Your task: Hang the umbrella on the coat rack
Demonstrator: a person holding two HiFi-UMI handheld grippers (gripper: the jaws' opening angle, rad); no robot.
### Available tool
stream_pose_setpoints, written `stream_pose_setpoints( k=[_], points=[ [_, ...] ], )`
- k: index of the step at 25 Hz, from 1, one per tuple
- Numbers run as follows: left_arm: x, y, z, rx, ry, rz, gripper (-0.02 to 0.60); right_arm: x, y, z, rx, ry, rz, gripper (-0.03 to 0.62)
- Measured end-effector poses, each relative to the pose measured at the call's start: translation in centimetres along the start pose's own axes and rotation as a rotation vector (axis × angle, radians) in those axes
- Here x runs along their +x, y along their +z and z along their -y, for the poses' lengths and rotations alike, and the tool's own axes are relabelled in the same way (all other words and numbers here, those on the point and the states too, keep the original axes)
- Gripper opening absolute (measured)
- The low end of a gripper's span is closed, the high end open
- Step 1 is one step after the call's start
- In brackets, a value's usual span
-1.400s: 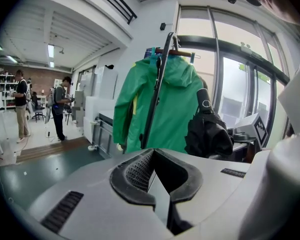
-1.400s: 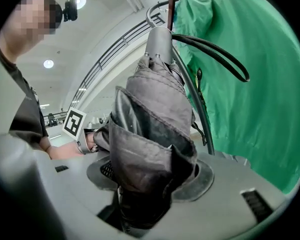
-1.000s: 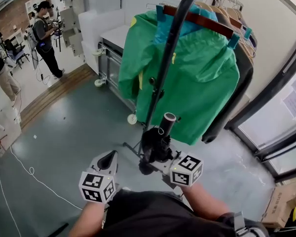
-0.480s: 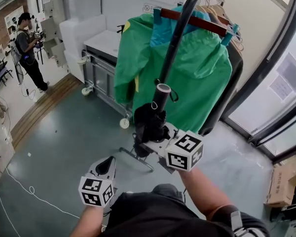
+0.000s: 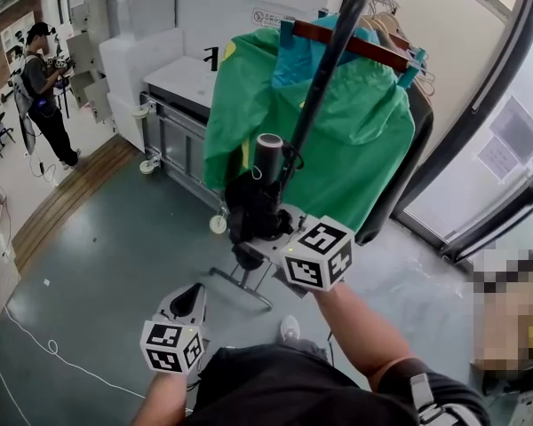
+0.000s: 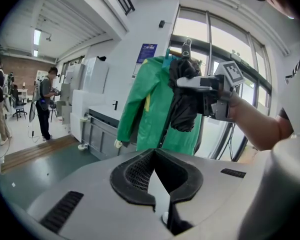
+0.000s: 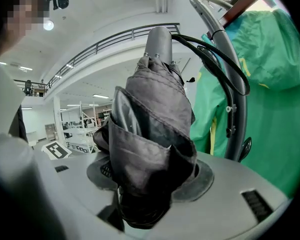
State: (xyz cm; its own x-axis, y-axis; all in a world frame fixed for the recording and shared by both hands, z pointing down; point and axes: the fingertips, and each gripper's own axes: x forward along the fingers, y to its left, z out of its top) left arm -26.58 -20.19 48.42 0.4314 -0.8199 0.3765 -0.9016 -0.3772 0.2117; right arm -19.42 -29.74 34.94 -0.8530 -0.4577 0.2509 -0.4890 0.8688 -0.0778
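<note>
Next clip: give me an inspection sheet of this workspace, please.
Surface: grey floor.
Job's things: folded black umbrella held up beside the coat rack; not yet hung.
Clutter: green jacket on the rack; wheeled cart.
Grippers: right gripper jaws closed on the umbrella; left gripper jaws together, empty.
Cables: white cable on the floor.
Surroundings: person standing far left; glass doors.
</note>
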Motion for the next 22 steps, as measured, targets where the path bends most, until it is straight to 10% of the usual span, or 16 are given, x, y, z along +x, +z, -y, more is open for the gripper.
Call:
stream_pose_setpoints(
  k=[22],
  points=[
    [-0.5,-1.4,-0.6,-0.028,0.048,-0.023,0.015,2.1,-6.6,0.2,0.072,0.026,-0.136,0.239]
  ],
)
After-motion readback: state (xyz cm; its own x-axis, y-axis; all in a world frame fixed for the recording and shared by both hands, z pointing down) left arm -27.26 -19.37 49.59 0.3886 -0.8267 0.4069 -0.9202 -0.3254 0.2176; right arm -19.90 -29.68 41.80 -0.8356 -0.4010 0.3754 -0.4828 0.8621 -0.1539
